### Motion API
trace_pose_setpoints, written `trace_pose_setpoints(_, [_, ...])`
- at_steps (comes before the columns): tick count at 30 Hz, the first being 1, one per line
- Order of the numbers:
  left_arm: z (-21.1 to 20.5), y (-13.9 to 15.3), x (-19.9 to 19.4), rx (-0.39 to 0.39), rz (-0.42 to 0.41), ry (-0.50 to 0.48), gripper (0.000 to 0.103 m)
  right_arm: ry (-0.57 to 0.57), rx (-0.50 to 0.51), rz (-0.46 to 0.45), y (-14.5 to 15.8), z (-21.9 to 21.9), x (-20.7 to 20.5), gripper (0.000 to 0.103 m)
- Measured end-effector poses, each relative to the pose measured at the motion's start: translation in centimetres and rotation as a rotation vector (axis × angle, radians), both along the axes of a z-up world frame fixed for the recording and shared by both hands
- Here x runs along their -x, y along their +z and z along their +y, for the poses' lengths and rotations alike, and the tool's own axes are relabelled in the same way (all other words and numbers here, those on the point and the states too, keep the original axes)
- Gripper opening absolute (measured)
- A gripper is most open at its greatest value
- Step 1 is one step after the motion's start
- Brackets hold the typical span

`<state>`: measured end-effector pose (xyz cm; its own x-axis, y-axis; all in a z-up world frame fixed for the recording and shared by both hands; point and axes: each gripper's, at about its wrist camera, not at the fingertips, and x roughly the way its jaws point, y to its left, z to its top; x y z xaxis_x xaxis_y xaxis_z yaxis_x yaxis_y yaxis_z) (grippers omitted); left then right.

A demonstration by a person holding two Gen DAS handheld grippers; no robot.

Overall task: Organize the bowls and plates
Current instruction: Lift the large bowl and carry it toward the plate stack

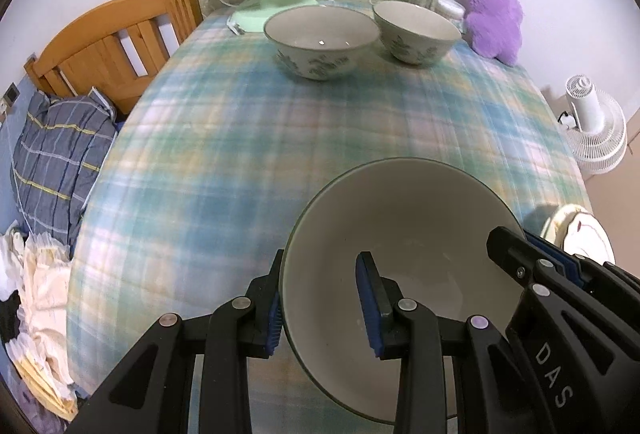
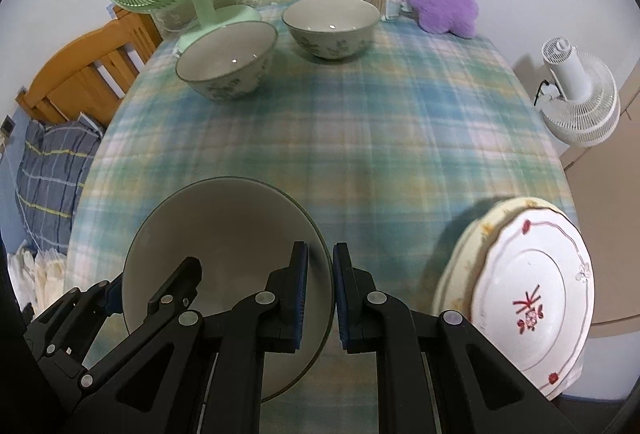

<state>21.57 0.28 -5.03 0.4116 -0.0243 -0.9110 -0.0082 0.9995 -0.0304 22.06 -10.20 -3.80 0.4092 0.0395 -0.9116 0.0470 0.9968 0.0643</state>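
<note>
Bowl (image 1: pixel 404 274) rim pinched by left gripper (image 1: pixel 324 308) and right gripper (image 2: pixel 320 294), each clamped on opposite sides

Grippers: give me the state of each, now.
Left gripper: closed on the rim of the bowl.
Right gripper: closed on the same bowl's opposite rim.

Soft, even indoor light filled both views. The plaid cloth (image 1: pixel 280 121) was smeared by motion blur, sharper near the far bowls (image 2: pixel 228 59). Small glints sat inside them. Fisheye curvature bent the edges, with dark corners.
</note>
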Motion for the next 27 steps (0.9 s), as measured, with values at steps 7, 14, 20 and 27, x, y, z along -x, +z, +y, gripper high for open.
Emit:
trace_pose_setpoints(7, [-1.9,-0.8,1.2,-0.006,0.024,0.008,0.032,0.010,-0.004,0.022,-0.9,-1.9,1.3,0.016])
trace_pose_setpoints(14, [-2.4,-1.5,1.9,-0.021,0.046,0.036,0.032,0.038,-0.010,0.049,-1.7,-2.7,1.7,0.016])
trace_pose_setpoints(20, [-2.8,-1.5,2.0,-0.034,0.041,0.036,0.033,0.059,0.004,0.043,-2.0,-2.6,1.7,0.016])
trace_pose_setpoints(27, [-2.8,-1.1,2.2,-0.052,0.036,0.035,0.059,0.071,-0.030,0.045,-2.1,-2.8,1.7,0.020])
